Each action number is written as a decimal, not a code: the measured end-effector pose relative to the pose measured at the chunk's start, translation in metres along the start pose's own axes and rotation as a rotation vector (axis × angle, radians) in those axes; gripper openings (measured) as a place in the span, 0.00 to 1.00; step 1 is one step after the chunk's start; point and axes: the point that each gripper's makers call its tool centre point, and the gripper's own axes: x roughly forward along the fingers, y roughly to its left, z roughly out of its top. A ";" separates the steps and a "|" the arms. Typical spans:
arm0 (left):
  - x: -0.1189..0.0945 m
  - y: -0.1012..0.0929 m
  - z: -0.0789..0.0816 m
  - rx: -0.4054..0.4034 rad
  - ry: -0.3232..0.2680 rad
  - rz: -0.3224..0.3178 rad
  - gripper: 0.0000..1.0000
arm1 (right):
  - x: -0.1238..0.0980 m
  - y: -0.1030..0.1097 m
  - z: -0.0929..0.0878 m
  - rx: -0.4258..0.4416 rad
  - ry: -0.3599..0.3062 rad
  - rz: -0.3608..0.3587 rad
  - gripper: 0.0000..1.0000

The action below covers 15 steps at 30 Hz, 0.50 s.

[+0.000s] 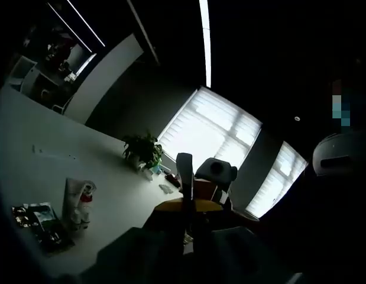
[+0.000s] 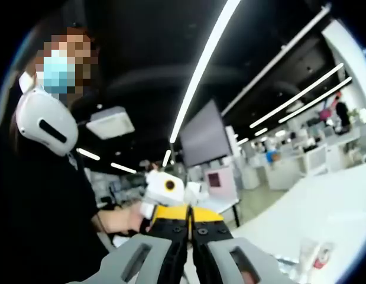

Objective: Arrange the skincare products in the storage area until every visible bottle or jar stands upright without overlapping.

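in the right gripper view the right gripper [image 2: 189, 248] is holding its grey jaws pressed together on nothing, the other gripper [image 2: 165, 198] in a person's hand [image 2: 126, 220] beyond. in the left gripper view the left gripper [image 1: 185, 248] is lying too dark to tell; skincare tubes [image 1: 79, 204] are standing on the white tabletop [image 1: 47, 136], a leafy potted plant [image 1: 142, 151] farther off.

Smooth matt white table [image 1: 64, 142], glossy white plastic tube [image 1: 82, 204] at seven o'clock, matt grey plastic right gripper [image 2: 188, 248], glossy white headset [image 2: 47, 121] at ten o'clock
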 end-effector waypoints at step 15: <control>-0.013 -0.012 -0.001 0.121 0.038 -0.093 0.48 | 0.001 0.017 0.011 0.046 0.003 0.137 0.00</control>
